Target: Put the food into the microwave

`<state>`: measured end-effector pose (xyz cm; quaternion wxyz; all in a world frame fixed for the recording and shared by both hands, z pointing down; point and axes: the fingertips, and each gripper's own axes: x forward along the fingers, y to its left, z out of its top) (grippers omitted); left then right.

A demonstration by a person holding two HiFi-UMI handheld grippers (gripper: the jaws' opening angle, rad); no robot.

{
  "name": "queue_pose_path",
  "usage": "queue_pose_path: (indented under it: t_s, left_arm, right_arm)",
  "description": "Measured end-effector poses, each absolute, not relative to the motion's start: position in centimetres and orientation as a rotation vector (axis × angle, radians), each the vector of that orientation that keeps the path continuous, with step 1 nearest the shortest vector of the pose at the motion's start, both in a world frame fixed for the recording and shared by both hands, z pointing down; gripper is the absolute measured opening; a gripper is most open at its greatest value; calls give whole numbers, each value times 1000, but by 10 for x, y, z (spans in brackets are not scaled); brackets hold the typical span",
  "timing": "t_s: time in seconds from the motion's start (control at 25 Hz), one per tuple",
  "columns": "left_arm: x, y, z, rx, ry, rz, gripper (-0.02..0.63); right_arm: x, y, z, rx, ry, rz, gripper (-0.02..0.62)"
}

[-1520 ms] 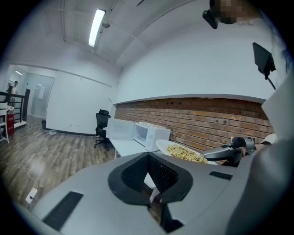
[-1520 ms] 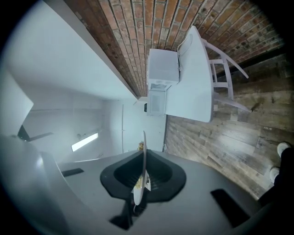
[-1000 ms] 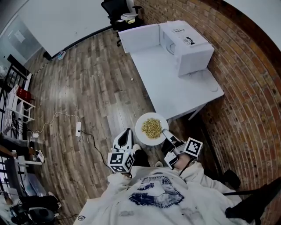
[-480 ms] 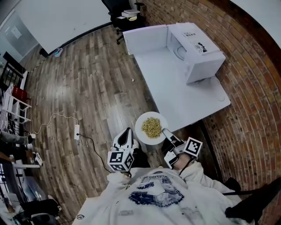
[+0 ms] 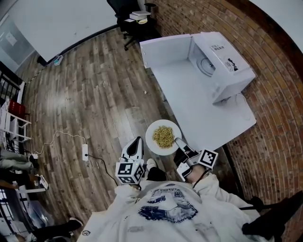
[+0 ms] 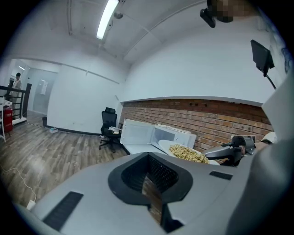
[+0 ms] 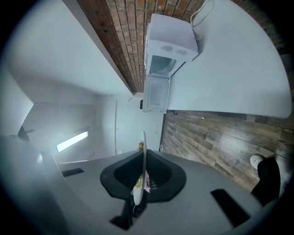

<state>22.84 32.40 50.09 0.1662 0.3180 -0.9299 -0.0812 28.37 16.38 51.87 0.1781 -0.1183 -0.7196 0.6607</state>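
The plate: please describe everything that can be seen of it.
The plate is round, white and shallow. A heap of yellowish food lies in its middle. It is held level in the air above the wooden floor, close to the near end of the white table. The right gripper is shut on its rim, on the person's side. Nothing else touches it.

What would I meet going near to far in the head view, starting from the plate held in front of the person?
plate of food → white table → open microwave → office chair
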Motion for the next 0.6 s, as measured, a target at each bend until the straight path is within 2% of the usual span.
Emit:
queue_pose_path:
  t_s: [0.6]
  left_arm:
    - [100,378,497,982,-2649,-228,8]
  right_arm:
    - [162,219,521,-300,-2075,1890,23]
